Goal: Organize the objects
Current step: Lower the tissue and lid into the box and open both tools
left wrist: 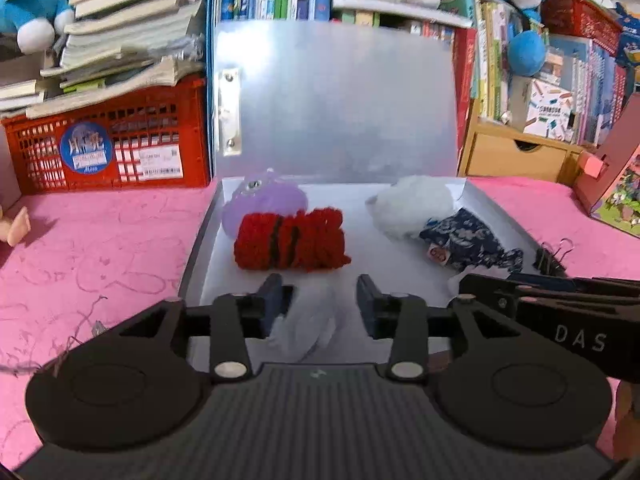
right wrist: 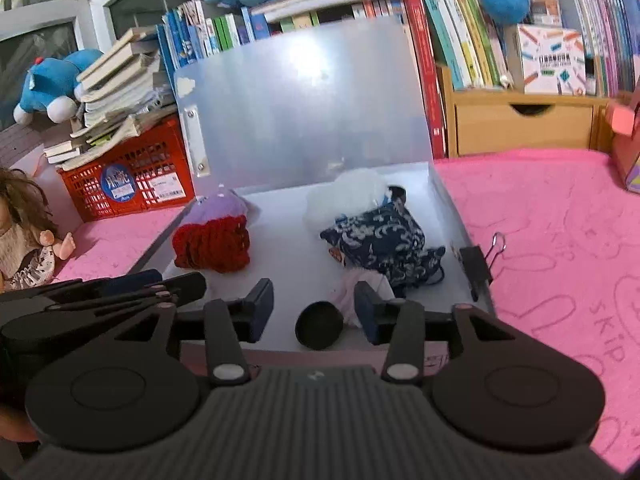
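Both grippers hover side by side at the near edge of the open grey box [left wrist: 208,240], lid [left wrist: 340,96] propped upright behind it. Left gripper [left wrist: 324,304]: released, jaws apart, with a blurred white, filmy item [left wrist: 308,332] lying between them; can't tell whether the pads touch it. Right gripper [right wrist: 314,308]: released too, nothing clamped; a black round object [right wrist: 319,330] sits in the gap, a pale pink bit [right wrist: 360,288] by the right finger.

In the box: red knitted piece [left wrist: 290,244] at left, touching the purple squishy toy [left wrist: 264,200] behind it. At right, white plush [left wrist: 412,204] with the navy patterned pouch [left wrist: 472,240] against its front. Black binder clip [right wrist: 478,266] is clipped on the box's right wall. Box sits on the pink-covered tabletop [right wrist: 540,220]; red crate [left wrist: 112,148] of books at back left.
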`<state>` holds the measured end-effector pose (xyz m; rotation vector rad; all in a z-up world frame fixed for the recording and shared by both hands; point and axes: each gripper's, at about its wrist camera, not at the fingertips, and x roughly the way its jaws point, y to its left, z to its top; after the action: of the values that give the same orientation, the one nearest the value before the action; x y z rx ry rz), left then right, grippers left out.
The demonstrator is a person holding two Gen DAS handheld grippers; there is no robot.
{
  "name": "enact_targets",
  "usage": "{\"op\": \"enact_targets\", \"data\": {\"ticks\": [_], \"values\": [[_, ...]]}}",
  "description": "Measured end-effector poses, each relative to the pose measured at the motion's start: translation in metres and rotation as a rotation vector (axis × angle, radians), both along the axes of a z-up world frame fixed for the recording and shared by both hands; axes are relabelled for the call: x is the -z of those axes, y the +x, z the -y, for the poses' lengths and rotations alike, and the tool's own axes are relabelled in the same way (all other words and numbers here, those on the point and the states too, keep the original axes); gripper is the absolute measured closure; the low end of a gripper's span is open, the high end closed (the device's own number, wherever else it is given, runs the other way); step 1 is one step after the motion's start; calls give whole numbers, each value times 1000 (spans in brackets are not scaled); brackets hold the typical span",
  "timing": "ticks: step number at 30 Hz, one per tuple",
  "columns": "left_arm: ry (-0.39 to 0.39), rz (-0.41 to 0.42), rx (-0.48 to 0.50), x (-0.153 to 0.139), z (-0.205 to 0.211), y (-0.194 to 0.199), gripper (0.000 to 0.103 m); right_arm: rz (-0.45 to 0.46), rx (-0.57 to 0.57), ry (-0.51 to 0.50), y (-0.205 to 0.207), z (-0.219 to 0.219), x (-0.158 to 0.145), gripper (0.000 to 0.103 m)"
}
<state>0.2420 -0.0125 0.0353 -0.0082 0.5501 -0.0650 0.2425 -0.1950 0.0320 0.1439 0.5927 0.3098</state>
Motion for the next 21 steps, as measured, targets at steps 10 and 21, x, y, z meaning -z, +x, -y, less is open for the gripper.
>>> {"op": "enact_targets", "data": {"ticks": [10,21], "values": [[3,55,16,-25,1,-32,27,63,9,8,-30,13,-17,25],[-6,72,49,-39,-5,-74,25,99,1,3,-65,25,-25,18]]}}
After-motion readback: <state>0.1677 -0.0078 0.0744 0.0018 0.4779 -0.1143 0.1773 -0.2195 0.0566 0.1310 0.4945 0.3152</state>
